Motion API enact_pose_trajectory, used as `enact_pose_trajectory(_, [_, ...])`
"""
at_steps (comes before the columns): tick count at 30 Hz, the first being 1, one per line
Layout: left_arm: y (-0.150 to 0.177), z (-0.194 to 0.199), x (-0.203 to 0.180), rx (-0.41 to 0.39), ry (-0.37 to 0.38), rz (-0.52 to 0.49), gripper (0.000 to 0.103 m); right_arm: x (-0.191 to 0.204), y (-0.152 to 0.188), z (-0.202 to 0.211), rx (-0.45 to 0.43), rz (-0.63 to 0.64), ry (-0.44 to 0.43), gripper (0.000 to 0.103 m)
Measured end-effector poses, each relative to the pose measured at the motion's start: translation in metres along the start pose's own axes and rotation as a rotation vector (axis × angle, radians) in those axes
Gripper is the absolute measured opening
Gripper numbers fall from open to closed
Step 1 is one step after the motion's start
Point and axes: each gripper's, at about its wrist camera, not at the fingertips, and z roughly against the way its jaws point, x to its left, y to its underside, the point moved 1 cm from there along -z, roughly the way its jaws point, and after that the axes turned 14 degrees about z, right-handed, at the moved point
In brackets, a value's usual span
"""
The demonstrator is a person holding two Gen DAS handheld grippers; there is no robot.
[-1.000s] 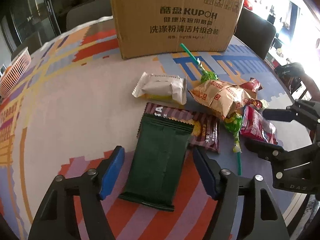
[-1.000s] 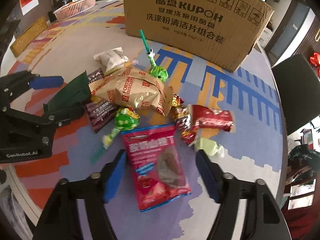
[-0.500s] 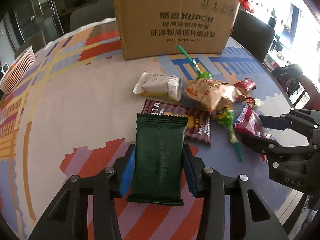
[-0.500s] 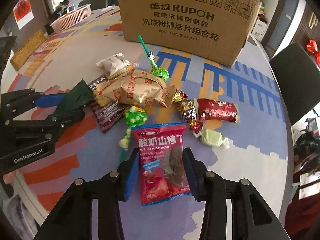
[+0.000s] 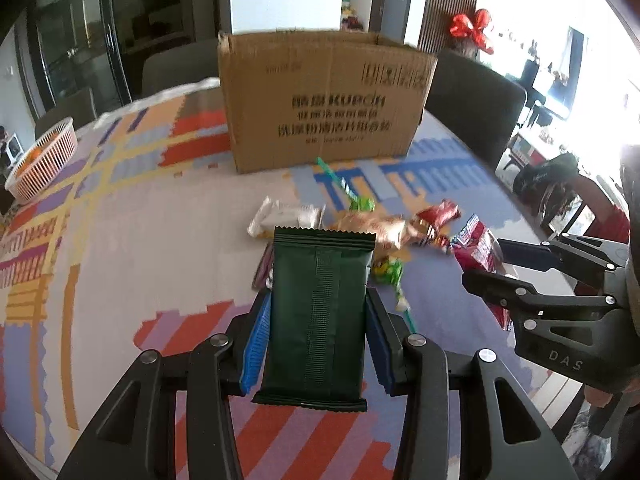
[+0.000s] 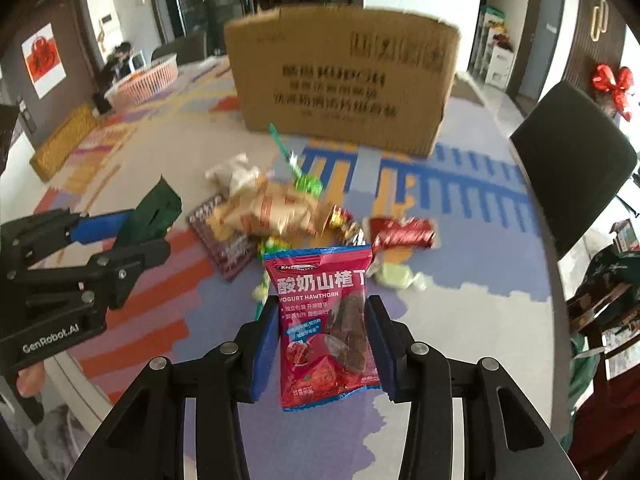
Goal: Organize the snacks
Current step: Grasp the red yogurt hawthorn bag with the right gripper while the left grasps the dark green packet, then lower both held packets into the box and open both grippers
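Left gripper (image 5: 318,334): tilted downward, pads pinched the green packet (image 5: 318,316), lifted clear of the table (image 5: 120,248).
Right gripper (image 6: 322,344): tilted downward, pads clamped the red packet (image 6: 326,324), held above the snack pile (image 6: 276,212).
Box (image 5: 324,100): stood behind the pile.

- Straight ahead of both tongs: upright cardboard box (image 5: 326,100), blocking the far table.
- Between tongs and box: heaped snacks (image 6: 280,210).
- Left of left tongs: bare tablecloth (image 5: 140,240).
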Motion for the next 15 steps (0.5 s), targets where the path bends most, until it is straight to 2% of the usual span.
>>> enact_pose_trajectory(15, [-0.058, 0.047, -0.018, -0.180, 0.029, -0.006, 0.044, -0.021, -0.045, 0.063, -0.219, -0.055, 0.074, 0.043])
